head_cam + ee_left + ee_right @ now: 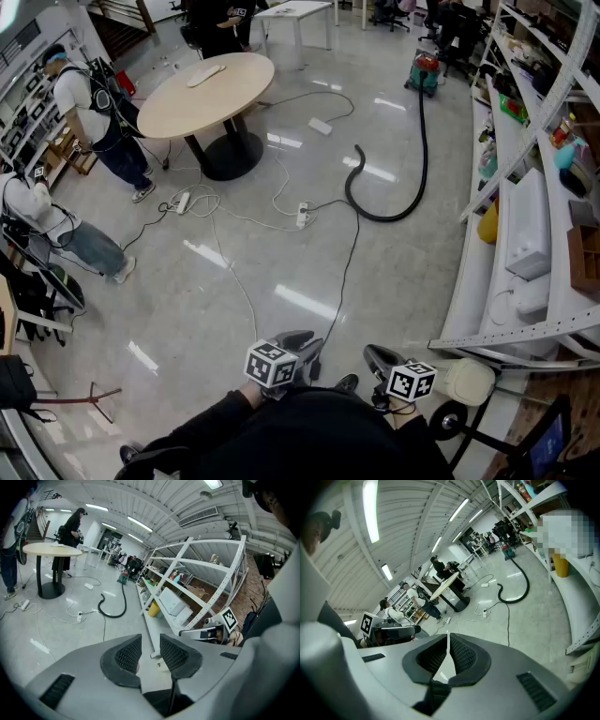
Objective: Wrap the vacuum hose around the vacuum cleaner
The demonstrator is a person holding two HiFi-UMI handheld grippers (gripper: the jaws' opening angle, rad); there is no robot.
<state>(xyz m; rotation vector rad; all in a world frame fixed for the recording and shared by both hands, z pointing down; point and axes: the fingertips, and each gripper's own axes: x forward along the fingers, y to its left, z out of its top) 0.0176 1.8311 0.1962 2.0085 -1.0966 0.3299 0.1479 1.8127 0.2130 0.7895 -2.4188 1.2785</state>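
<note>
The red and green vacuum cleaner (427, 70) stands far off across the floor, by the shelving. Its black hose (412, 178) runs from it along the floor, curls round and ends in a free tip near the middle. In the left gripper view the vacuum cleaner (123, 577) and hose (115, 613) are small and distant, and so are the vacuum cleaner (507, 551) and hose (520, 595) in the right gripper view. My left gripper (305, 339) (150, 641) is held close to my body, its jaws slightly apart with nothing between them. Beside it, my right gripper (375, 354) (448, 637) is shut and empty.
A round table (208, 89) stands at the back left. White cables and power strips (302, 214) lie on the floor between me and the hose. White shelving (525, 234) lines the right side. People (89, 112) stand at the left.
</note>
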